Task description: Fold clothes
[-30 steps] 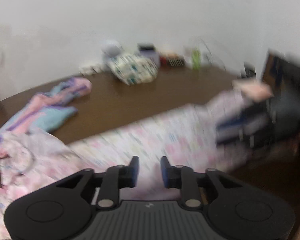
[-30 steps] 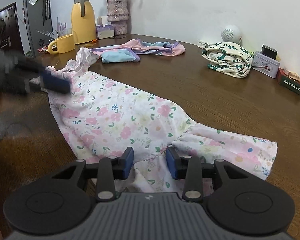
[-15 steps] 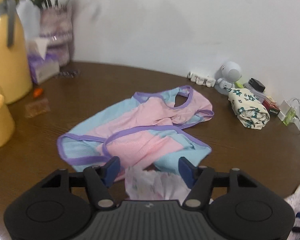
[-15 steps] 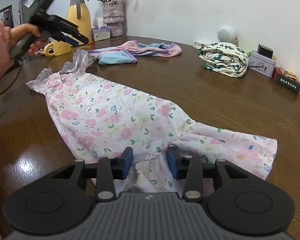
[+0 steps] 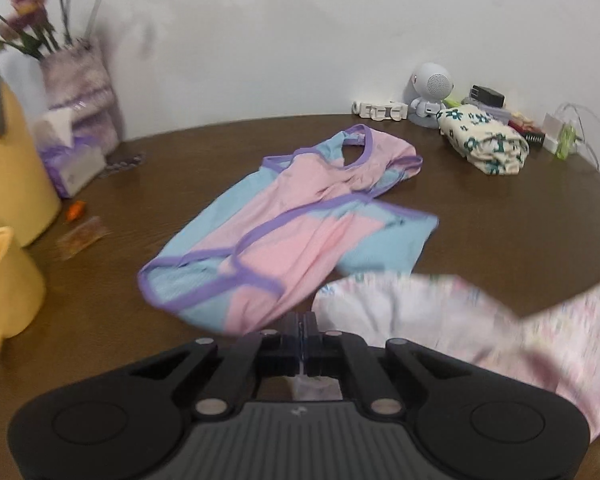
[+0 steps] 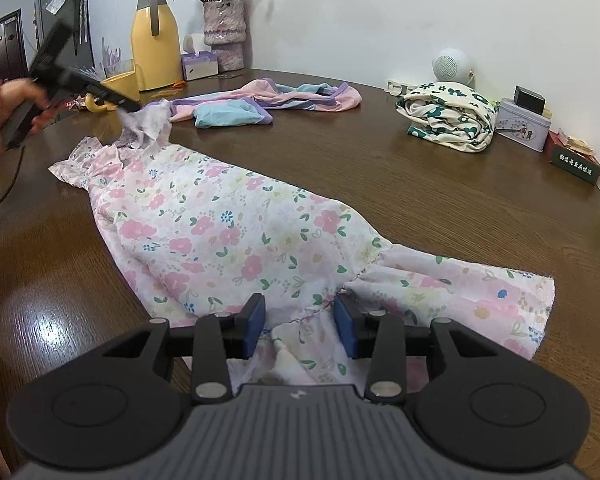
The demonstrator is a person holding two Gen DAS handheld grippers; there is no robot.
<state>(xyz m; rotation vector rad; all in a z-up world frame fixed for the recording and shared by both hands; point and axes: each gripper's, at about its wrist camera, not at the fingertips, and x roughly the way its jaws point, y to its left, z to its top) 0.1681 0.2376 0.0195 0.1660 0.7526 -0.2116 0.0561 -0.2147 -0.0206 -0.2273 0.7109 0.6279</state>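
Observation:
A floral dress (image 6: 220, 220) lies lengthwise on the brown table (image 6: 420, 208). In the right wrist view my right gripper (image 6: 300, 326) stands open low over the dress near its skirt seam, with cloth lying between the blue pads (image 6: 256, 326). At the far left a hand holds my left gripper (image 6: 128, 106), shut on the dress's ruffled top edge (image 6: 148, 124) and raising it a little. The left wrist view shows that gripper (image 5: 304, 334) with its jaws together and white cloth under them. The blurred dress (image 5: 500, 320) trails off to the right.
A pink, blue and purple garment (image 5: 300, 224) lies spread beyond the dress. A folded green-flowered cloth (image 6: 448, 116), a tin box (image 6: 524, 128) and a small speaker (image 5: 430, 92) stand at the back right. A yellow jug (image 6: 154, 40), mug (image 5: 4, 288), tissue box (image 5: 72, 160) and vase (image 6: 224, 32) crowd the back left.
My left gripper swung to the dress's top end, closed on the ruffled edge and lifted it. The right gripper stayed open over the skirt.

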